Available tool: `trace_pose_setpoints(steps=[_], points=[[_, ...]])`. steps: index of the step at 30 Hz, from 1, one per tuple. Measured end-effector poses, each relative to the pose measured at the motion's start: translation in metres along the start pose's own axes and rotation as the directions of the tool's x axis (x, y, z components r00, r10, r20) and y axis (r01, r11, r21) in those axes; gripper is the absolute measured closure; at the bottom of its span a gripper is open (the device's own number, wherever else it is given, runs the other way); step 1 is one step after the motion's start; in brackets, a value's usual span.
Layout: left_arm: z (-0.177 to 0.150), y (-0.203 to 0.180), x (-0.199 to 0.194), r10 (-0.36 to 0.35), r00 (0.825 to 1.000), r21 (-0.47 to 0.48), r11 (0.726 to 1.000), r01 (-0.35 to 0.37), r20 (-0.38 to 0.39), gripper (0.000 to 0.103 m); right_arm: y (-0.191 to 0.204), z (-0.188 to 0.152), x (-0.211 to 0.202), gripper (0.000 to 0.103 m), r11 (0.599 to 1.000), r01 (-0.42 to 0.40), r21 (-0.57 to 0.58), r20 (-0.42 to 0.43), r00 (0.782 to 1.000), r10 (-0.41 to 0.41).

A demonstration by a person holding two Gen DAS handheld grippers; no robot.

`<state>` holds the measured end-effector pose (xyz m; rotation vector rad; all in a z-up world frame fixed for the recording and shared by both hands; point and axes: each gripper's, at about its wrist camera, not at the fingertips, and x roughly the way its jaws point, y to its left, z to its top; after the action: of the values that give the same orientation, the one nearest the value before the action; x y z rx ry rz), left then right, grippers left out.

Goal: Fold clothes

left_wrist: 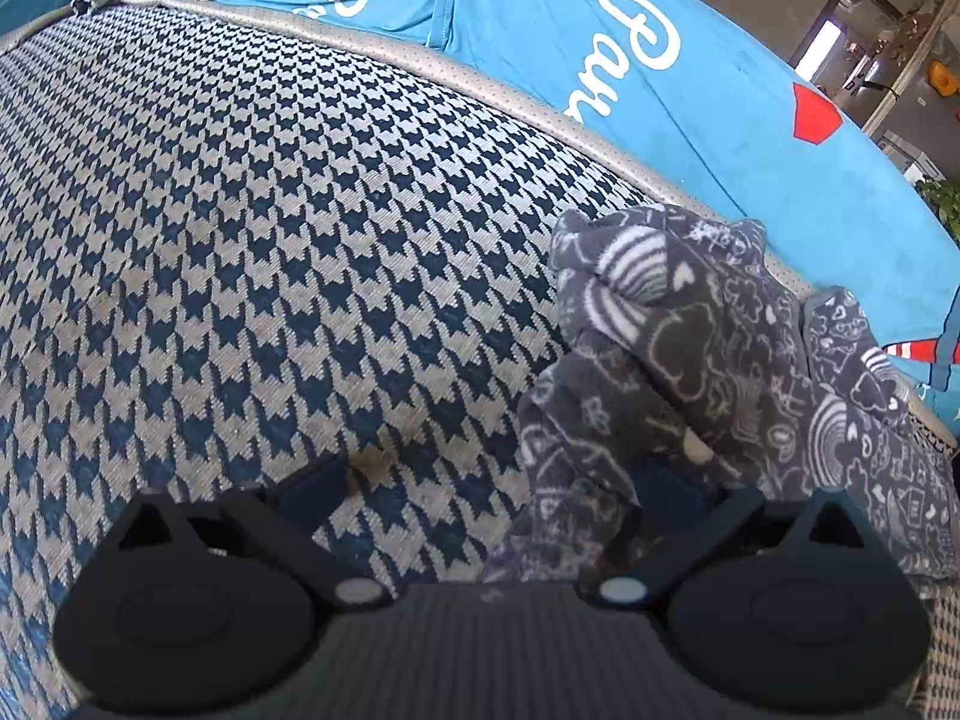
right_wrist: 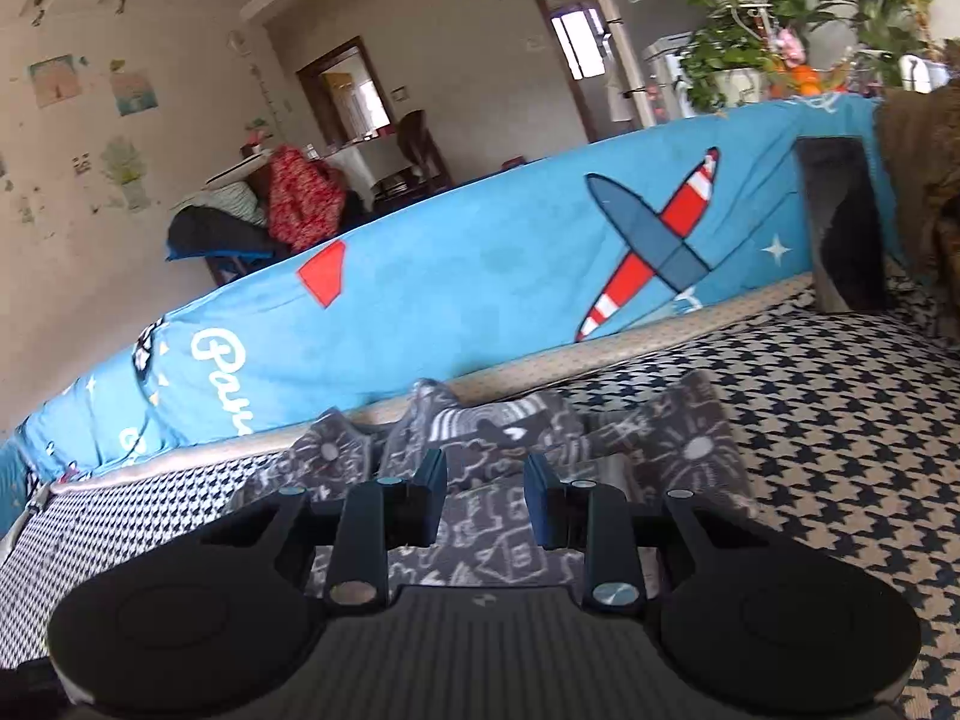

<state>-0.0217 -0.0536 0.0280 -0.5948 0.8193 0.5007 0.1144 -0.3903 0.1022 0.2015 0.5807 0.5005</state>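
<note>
A dark grey garment [left_wrist: 690,348] with white doodle print lies crumpled on the houndstooth sofa seat [left_wrist: 270,210], close to the backrest. My left gripper [left_wrist: 498,492] is low over the seat with its jaws wide apart. A fold of the garment drapes over its right finger, and the left finger [left_wrist: 312,492] is over bare seat. In the right wrist view the same garment [right_wrist: 678,438] spreads under and ahead of my right gripper [right_wrist: 486,495]. Its jaws stand a little apart, with cloth lying in the gap below them and not pinched.
A blue cover [right_wrist: 480,276] with an aeroplane print drapes the backrest behind the garment. Beige piping [left_wrist: 420,54] edges the seat. A brown furry throw [right_wrist: 924,180] and a dark box [right_wrist: 840,228] sit at the seat's far right. Houndstooth seat [right_wrist: 840,420] stretches right of the garment.
</note>
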Motion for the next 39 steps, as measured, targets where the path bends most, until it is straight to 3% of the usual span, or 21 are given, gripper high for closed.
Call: trace_pose_setpoints(steps=[6, 12, 17, 22, 27, 31, 36, 39], points=[[-0.002, -0.006, -0.004, 0.037, 0.998, 0.079, 0.996, -0.033, -0.048, 0.0, 0.025, -0.011, 0.01, 0.075, 0.995, -0.078, -0.068, -0.049, 0.996, 0.074], [0.021, 0.014, -0.025, -0.154, 0.988, -0.043, 0.987, 0.154, 0.019, 0.0, 0.045, -0.023, 0.02, 0.074, 0.985, -0.127, -0.114, -0.104, 0.988, 0.115], [0.041, 0.035, -0.008, -0.242, 0.97, -0.231, 0.943, 0.238, 0.014, 0.0, 0.059, -0.033, 0.025, 0.071, 0.976, -0.156, -0.152, -0.132, 0.982, 0.137], [0.046, 0.025, 0.003, -0.23, 0.971, -0.175, 0.961, 0.216, -0.063, 0.0, 0.08, -0.041, 0.026, 0.071, 0.945, -0.224, -0.238, -0.149, 0.97, 0.193], [0.037, 0.017, -0.001, -0.192, 0.979, -0.055, 0.98, 0.189, -0.064, 0.0, 0.095, -0.04, 0.031, 0.071, 0.914, -0.277, -0.295, -0.147, 0.959, 0.242], [0.029, 0.017, 0.01, -0.156, 0.984, -0.026, 0.988, 0.155, -0.083, 0.0, 0.109, -0.036, 0.04, 0.071, 0.896, -0.315, -0.311, -0.149, 0.948, 0.282], [0.023, 0.008, 0.014, -0.107, 0.991, 0.026, 0.994, 0.109, -0.085, 0.0, 0.133, -0.032, 0.058, 0.071, 0.861, -0.375, -0.344, -0.169, 0.927, 0.336], [0.018, 0.002, 0.015, -0.083, 0.994, 0.07, 0.994, 0.088, -0.073, 0.0, 0.143, -0.028, 0.064, 0.071, 0.828, -0.431, -0.357, -0.193, 0.902, 0.387]])
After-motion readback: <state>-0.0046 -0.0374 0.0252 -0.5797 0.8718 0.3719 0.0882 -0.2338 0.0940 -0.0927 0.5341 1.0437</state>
